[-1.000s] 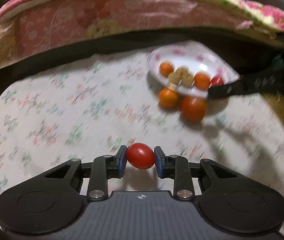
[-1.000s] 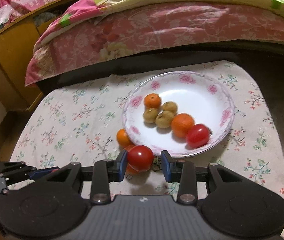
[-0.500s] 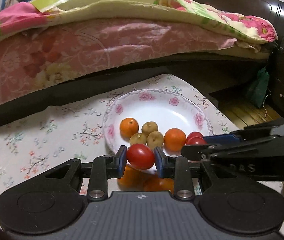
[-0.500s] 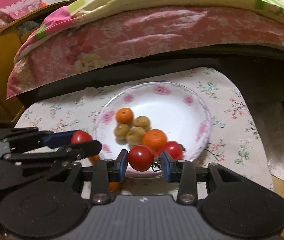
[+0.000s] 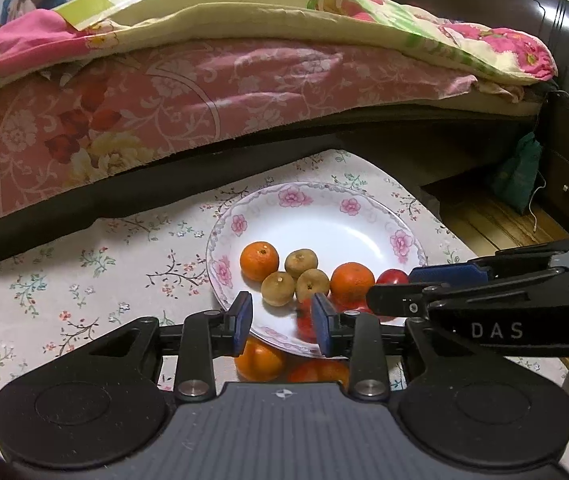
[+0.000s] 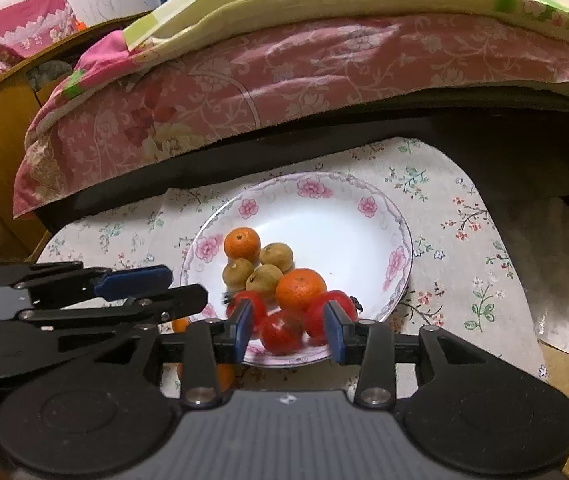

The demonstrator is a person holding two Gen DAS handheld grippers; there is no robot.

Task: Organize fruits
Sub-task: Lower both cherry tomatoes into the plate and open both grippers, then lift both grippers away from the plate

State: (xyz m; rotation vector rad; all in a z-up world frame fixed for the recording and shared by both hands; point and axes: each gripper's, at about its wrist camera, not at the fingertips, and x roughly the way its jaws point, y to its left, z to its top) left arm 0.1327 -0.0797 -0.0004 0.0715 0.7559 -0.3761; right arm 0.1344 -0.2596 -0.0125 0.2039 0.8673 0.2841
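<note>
Evidently both tools hang over the near rim of the plate (image 5: 400, 240) so the fruit falls among the rest. The left gripper (image 5: 282, 322) has just been opening – nothing between its blue pads, a blurred tomato (image 5: 304, 322) in the plate below. The right gripper (image 6: 289, 328) has likewise been opening; its tomato (image 6: 282, 332) sits loose between the parted pads. Two oranges (image 5: 258, 360) wait on the cloth (image 5: 64, 280). The right tool's side reads "DAS".

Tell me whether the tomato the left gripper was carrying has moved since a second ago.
Yes. It has left the left gripper, whose jaws have just been opening and now stand clear, and lies blurred on the near side of the plate, by the brown fruits.
</note>
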